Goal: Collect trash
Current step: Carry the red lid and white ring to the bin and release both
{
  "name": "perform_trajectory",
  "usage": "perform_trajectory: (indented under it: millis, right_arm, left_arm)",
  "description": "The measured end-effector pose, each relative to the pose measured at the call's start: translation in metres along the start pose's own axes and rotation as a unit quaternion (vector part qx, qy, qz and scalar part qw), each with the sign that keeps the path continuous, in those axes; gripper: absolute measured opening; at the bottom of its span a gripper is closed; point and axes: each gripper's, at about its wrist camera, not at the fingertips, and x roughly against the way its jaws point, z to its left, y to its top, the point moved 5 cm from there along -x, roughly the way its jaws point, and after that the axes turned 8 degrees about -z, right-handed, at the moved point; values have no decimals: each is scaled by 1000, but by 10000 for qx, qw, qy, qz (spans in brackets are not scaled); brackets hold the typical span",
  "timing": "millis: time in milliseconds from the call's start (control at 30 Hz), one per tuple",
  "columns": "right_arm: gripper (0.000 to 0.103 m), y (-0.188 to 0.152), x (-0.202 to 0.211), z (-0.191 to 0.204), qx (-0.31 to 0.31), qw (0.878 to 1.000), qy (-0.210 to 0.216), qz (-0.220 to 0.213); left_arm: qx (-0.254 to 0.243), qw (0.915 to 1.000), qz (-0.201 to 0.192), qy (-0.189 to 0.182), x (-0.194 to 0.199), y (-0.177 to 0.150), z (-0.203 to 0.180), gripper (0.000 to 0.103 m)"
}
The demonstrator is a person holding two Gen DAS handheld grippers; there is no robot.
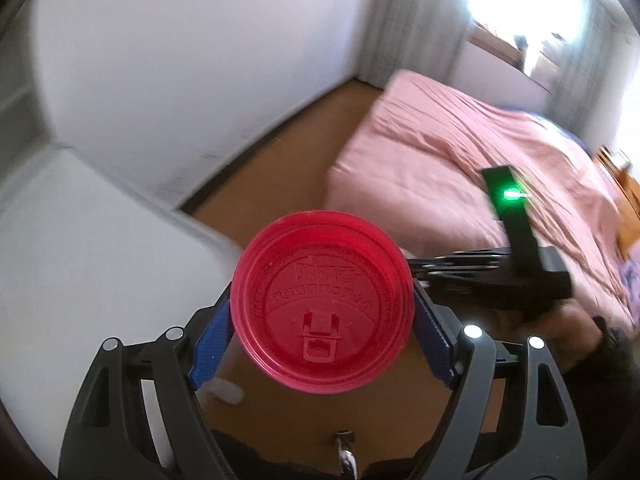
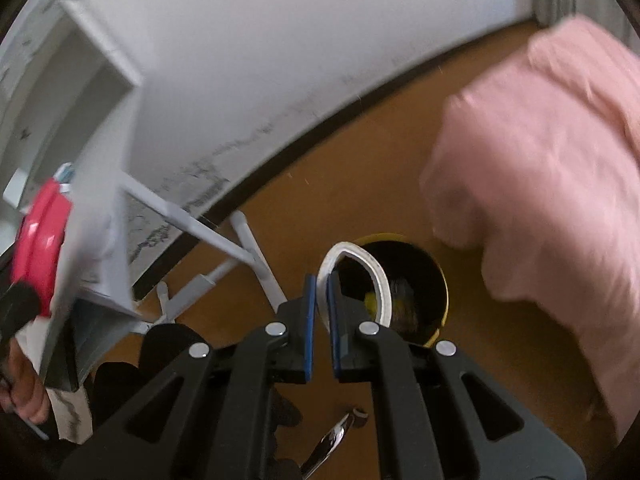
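Blue pads of the left tongs [image 1: 322, 332] sit clamped on either side of a red plastic lid [image 1: 323, 300], which fills the lower middle of the left wrist view, face toward the camera. The right tongs [image 2: 320, 312] are nearly together, pinching a flattened white paper ring [image 2: 354, 276] at the centre of the right wrist view. Just behind that ring, on the brown floor [image 2: 360, 160], stands a yellow-rimmed bin [image 2: 442, 292] with a dark inside; some scraps seem to lie in it, though blur hides what they are.

What could go wrong, to my eye: the ring hangs over the bin's near left rim, not its middle, so letting go now might bounce it off the edge onto the floor. The lid is held only by its rim between two pads, and both views are smeared with motion, so a quick swing could pop it loose.

Both tongs point steeply down. The right one shows in the left wrist view's right half, dark with a green light, a hand [image 1: 560, 316] behind it. A pink bed [image 1: 460, 152] fills the upper right.
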Motion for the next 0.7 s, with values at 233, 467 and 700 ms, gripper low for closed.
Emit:
perform_trajectory:
  millis: [233, 467, 700]
  right_arm:
    - [7, -26, -70, -57, -629, 9960, -10, 629]
    - [7, -30, -88, -80, -895, 9932, 16, 748]
    - [7, -33, -99, -89, -1023, 9909, 84, 866]
  left_arm:
    - [-1367, 9899, 67, 381, -67, -27, -45, 80]
    - [-748, 9949, 594, -331, -124, -42, -54, 80]
    - [-525, 9920, 1076, -408, -183, -76, -38, 80]
